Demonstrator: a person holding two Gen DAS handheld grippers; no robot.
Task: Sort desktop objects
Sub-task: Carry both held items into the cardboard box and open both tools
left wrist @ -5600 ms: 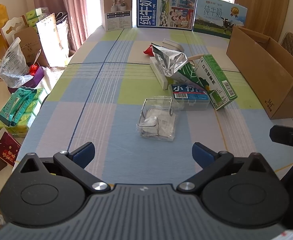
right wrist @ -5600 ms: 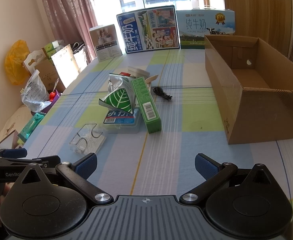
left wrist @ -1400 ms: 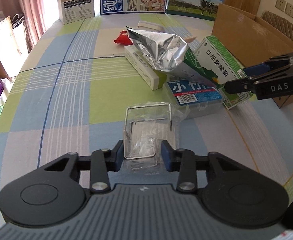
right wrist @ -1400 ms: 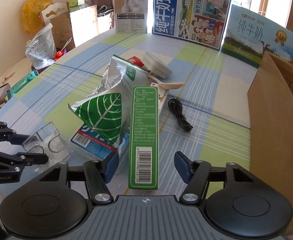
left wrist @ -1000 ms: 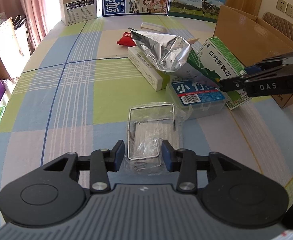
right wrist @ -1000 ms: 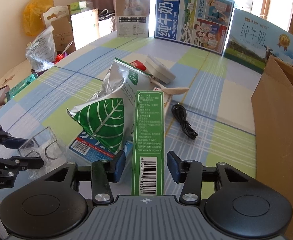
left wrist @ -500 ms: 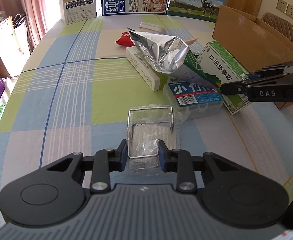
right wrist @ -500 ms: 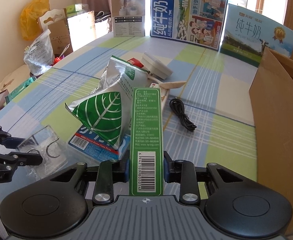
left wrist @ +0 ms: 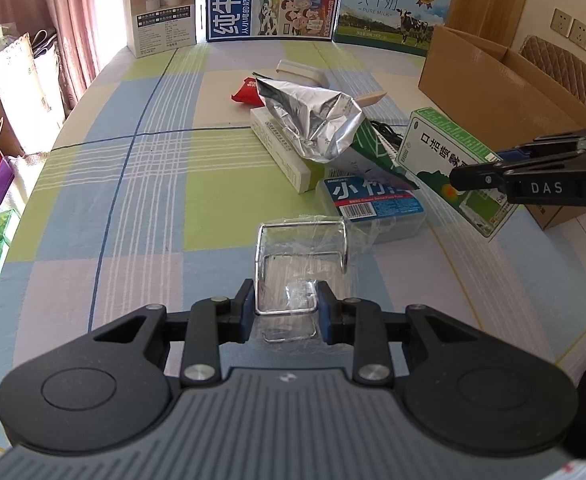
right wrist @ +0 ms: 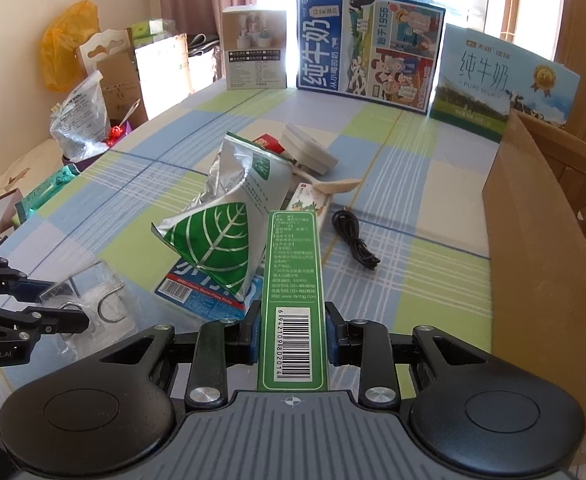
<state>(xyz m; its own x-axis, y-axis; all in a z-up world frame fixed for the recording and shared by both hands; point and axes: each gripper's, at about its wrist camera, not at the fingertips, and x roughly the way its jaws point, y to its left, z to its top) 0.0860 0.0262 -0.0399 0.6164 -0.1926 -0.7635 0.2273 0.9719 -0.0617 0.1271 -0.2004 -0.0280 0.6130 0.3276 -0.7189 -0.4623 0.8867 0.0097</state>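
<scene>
My left gripper (left wrist: 286, 307) is shut on a clear plastic packet with a wire hook (left wrist: 301, 256) that lies on the checked tablecloth. My right gripper (right wrist: 293, 332) is shut on the near end of a long green box (right wrist: 294, 280), barcode up, its far end raised off the pile. From the left wrist view that green box (left wrist: 449, 160) hangs tilted in the right gripper's fingers (left wrist: 493, 172). A silver and green foil bag (right wrist: 229, 232), a blue-labelled floss pick box (left wrist: 373, 200), a white carton (left wrist: 281, 152) and a black cable (right wrist: 353, 244) lie in the pile.
An open cardboard box (left wrist: 505, 80) stands at the table's right side. Milk cartons (right wrist: 369, 48) and a white product box (right wrist: 253, 48) line the far edge. Bags and packages (right wrist: 81, 92) crowd the floor to the left. A white round device (right wrist: 309, 148) and a red packet (left wrist: 247, 90) lie behind the pile.
Both grippers have closed, the left onto the clear packet, the right onto the green box. The right gripper has since lifted the green box slightly off the pile.
</scene>
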